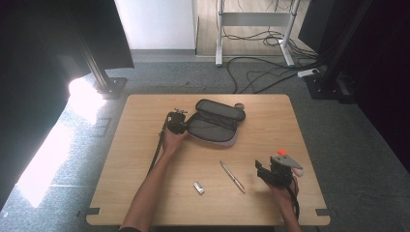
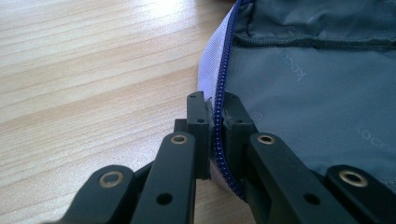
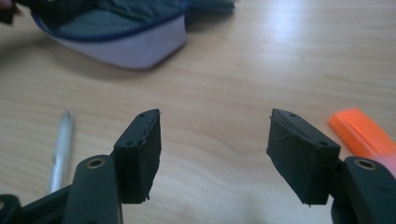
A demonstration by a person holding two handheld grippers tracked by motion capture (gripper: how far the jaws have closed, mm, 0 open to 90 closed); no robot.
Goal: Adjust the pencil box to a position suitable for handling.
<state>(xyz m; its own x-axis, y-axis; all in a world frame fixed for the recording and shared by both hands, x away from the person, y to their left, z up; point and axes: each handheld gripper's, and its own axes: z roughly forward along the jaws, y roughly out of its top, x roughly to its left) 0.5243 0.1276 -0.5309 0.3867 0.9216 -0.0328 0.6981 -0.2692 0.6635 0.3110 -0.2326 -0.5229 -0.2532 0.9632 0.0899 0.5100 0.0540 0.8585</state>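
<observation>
we pinch the open pencil case [image 1: 215, 122] at its zipper edge, mid-bench.

our left claw [image 2: 214, 122] is clamped tight on the case's blue zipper [image 2: 220, 116] at its near-left rim, the lid folded back behind. our right claw [image 3: 214, 140] hovers well apart near the right front of the bench [image 1: 145, 111], jaws spread with nothing between them. a silver pen [image 1: 232, 177] lies between the two claws, a small white eraser [image 1: 198, 187] near its left, and an orange highlighter [image 3: 362, 133] sits just beside the right claw; nothing lies between that claw and the case.
</observation>
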